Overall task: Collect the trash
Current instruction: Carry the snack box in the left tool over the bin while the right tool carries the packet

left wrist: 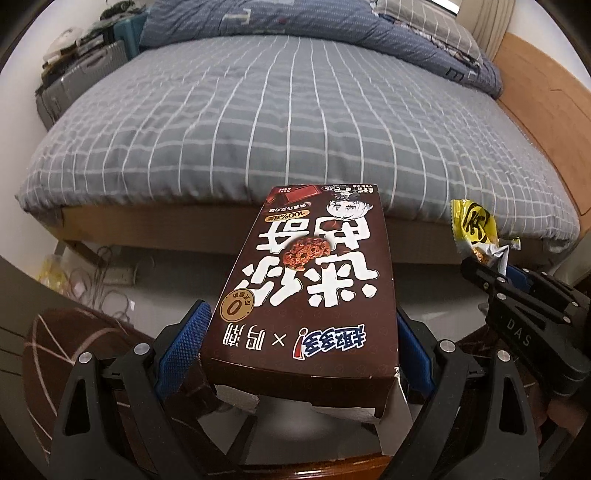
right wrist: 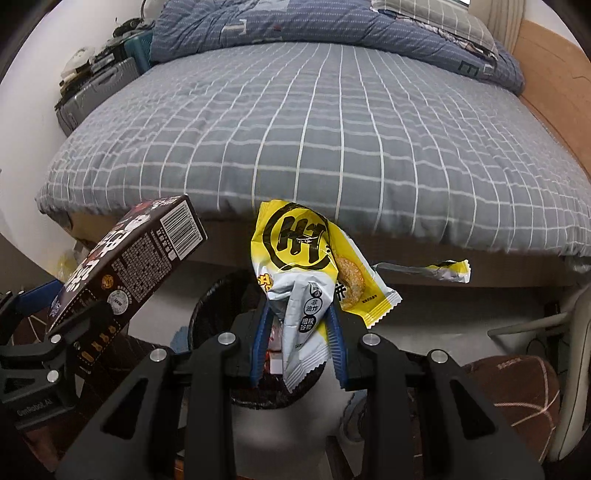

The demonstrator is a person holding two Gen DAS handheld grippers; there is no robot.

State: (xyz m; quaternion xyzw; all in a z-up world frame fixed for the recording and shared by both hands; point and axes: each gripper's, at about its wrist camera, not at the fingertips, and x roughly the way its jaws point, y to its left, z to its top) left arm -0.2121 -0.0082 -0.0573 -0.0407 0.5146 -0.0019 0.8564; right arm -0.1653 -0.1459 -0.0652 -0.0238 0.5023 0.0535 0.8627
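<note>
A: What fills the room?

B: A bed (left wrist: 295, 122) under a grey-blue sheet with a white grid, a darker quilt (right wrist: 332, 26) bunched at its far end. A grey suitcase (left wrist: 74, 85) stands beside it at the left.

A: And on the floor?

B: A round black bin (right wrist: 210, 306) below the right tongs (right wrist: 297, 328). Something red and white lies inside; I cannot tell what.

A: What is the trash?

B: The left tongs (left wrist: 299, 339) are clamped on the sides of a dark brown cookie box (left wrist: 306, 280), held in the air in front of the bed's near edge. It shows big white Chinese characters, a chocolate cookie, "100%" and a round "0" badge. In the right view its side carries a barcode and fine print too small to read.

A: The smaller piece?

B: A crumpled yellow and white snack wrapper (right wrist: 303, 266) with "HT" in a black ring. The right tongs, narrowly parted, pinch its lower end above the bin. "DAS" is moulded on that tool's body.
</note>
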